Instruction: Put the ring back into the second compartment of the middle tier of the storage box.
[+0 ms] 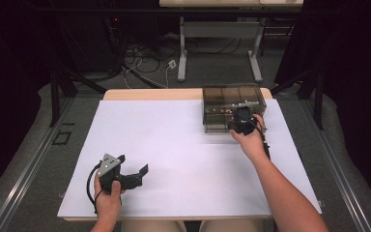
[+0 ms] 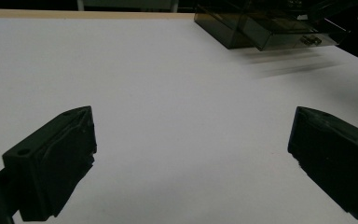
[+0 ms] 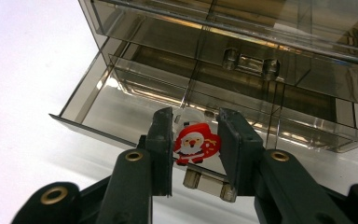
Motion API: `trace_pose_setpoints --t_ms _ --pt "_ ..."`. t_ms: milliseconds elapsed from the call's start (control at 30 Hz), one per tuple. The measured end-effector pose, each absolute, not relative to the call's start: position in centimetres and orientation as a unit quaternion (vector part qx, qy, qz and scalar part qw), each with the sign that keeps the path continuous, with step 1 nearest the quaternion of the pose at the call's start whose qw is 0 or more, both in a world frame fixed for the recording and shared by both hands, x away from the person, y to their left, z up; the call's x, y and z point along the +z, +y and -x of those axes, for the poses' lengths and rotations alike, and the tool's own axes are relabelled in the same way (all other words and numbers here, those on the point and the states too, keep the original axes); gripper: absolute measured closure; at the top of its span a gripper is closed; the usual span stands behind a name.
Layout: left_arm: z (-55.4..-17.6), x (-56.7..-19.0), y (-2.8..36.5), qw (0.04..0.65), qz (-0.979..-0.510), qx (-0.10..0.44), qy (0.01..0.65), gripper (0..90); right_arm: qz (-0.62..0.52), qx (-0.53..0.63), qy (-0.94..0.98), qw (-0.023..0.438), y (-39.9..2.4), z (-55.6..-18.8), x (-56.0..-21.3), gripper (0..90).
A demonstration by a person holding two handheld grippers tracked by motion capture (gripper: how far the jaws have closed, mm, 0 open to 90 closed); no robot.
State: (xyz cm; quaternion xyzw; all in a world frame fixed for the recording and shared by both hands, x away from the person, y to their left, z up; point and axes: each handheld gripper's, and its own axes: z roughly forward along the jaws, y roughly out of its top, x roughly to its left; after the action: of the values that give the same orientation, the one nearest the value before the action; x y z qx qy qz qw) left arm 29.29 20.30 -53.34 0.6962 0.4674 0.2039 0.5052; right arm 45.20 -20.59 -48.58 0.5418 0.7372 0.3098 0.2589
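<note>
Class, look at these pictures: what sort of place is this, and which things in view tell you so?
Probably a lab or workshop recording bench: a white-covered table, loose cables on the grey floor behind it, and hand-held black tongs working beside a smoky transparent plastic drawer box.

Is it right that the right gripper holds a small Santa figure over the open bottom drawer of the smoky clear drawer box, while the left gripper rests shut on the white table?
Not quite. The left gripper is open: the left gripper view shows its jaws far apart with bare white table between them. The rest holds: the right gripper grips the Santa figure over the open drawer of the drawer box.
</note>
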Motion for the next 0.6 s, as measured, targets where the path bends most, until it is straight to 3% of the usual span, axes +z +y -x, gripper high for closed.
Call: trace_pose_setpoints --t_ms 600 --pt "-29.31 -53.36 20.28 0.505 -0.697 0.203 0.467 1.2 -0.558 0.298 0.73 0.257 -20.7 -46.09 -49.41 66.6"
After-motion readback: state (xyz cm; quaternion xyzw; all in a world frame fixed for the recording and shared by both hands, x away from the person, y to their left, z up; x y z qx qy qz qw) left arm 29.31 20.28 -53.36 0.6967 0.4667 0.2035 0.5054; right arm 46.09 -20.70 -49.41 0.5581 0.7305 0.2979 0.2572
